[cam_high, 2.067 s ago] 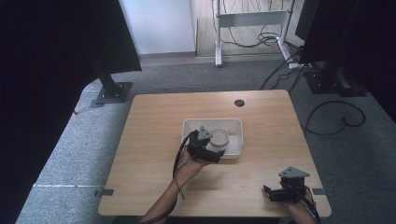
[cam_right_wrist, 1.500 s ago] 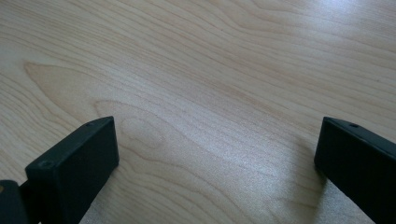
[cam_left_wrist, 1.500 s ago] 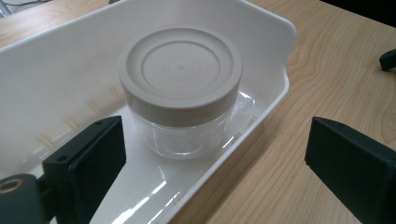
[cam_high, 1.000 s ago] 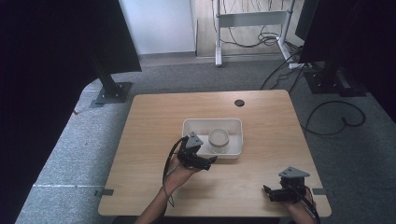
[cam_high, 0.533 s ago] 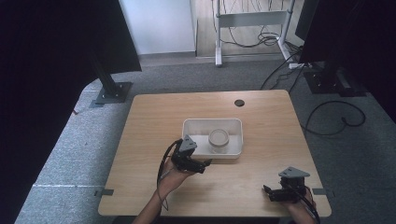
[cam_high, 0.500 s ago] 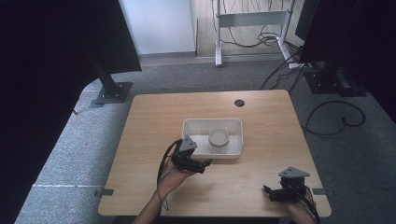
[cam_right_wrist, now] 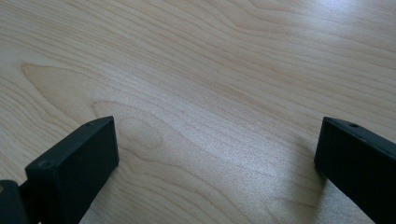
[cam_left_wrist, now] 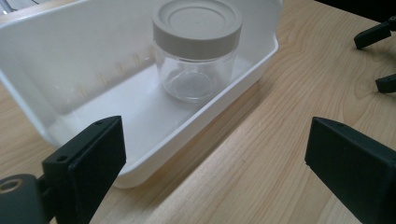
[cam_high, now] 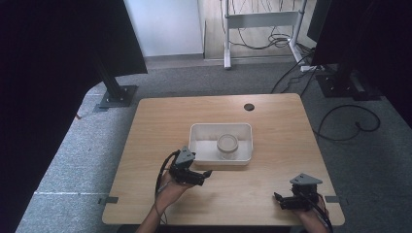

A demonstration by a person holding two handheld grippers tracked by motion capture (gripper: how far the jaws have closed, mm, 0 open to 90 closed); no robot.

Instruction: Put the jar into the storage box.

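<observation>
Just ahead of the left gripper [cam_high: 208, 173], past its left jaw, a small jar [cam_left_wrist: 196, 49] is seen standing upright inside a white tub [cam_left_wrist: 42, 116]. The jar looks empty, clear and hard, so it is judged to be light, smooth and easy to break. It is best gripped around the wide cap. Both jaws of the left gripper are spread wide and nothing is held. The right gripper [cam_high: 276, 198] is spread wide too, over bare table [cam_right_wrist: 210, 84].
</observation>
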